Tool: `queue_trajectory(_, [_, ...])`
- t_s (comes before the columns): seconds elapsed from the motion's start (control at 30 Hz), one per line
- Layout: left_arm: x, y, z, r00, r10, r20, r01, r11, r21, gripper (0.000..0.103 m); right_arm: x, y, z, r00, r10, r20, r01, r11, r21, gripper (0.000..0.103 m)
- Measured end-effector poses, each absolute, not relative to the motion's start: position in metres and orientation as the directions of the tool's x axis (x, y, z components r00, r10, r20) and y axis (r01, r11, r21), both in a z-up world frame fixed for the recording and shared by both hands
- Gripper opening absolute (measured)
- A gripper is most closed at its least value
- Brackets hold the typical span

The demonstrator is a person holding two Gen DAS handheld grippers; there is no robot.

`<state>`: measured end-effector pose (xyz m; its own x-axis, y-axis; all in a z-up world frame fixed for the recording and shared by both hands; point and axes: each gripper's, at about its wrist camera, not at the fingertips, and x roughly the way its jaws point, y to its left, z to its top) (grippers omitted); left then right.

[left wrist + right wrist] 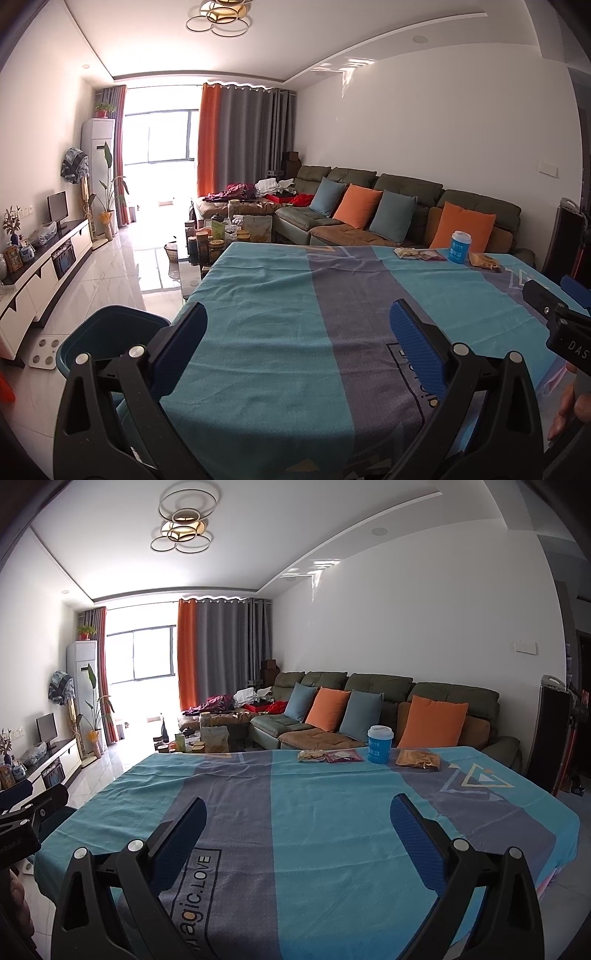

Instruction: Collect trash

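Note:
On the far side of the cloth-covered table (332,812) lie a blue paper cup with a white lid (379,744), a pale snack wrapper (311,755), a dark red wrapper (343,756) and a crumpled brown wrapper (418,759). The left wrist view shows the same cup (460,247), the brown wrapper (484,261) and the two other wrappers (417,253) at the far right. My left gripper (297,332) is open over the near table edge, holding nothing. My right gripper (297,823) is open too, well short of the trash. A dark blue bin (107,332) stands on the floor left of the table.
A green sofa (369,709) with orange and blue cushions runs behind the table. A coffee table crowded with jars (214,240) sits beyond the table's left end. A TV cabinet (44,273) lines the left wall. A white scale (44,352) lies beside the bin.

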<state>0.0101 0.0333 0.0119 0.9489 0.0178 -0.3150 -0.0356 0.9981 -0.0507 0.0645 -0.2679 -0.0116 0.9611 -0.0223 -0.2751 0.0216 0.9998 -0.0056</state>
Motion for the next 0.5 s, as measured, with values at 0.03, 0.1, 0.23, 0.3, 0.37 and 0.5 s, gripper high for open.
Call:
queue_trajectory(0.03, [0.009,0.033,0.011,0.95,0.024,-0.311,-0.041,0.998,-0.047,0.097,0.065,-0.268,-0.012,0.961,-0.023,-0.277,0.022,1.0,-0.005,0.096])
queue_trajectory(0.1, [0.009,0.031,0.011,0.95,0.034,-0.312,-0.048,0.998,-0.036,0.097,0.064,-0.269,-0.013,0.96,-0.023,-0.279,0.023,1.0,-0.004,0.096])
queue_trajectory(0.23, [0.011,0.031,0.01,0.948,0.036,-0.316,-0.049,0.998,-0.033,0.097,0.064,-0.269,-0.012,0.96,-0.027,-0.279,0.028,1.0,-0.002,0.096])
queue_trajectory(0.3, [0.014,0.031,0.01,0.947,0.035,-0.318,-0.048,0.998,-0.033,0.097,0.066,-0.271,-0.012,0.96,-0.033,-0.279,0.033,0.999,-0.006,0.096])
queue_trajectory(0.37, [0.019,0.033,0.01,0.945,0.049,-0.324,-0.058,0.998,-0.021,0.097,0.069,-0.276,-0.011,0.96,-0.05,-0.277,0.048,0.999,-0.013,0.096])
queue_trajectory(0.5, [0.037,0.039,0.015,0.94,0.055,-0.335,-0.063,0.998,-0.013,0.097,0.088,-0.301,-0.006,0.954,-0.069,-0.291,0.066,0.998,-0.02,0.096])
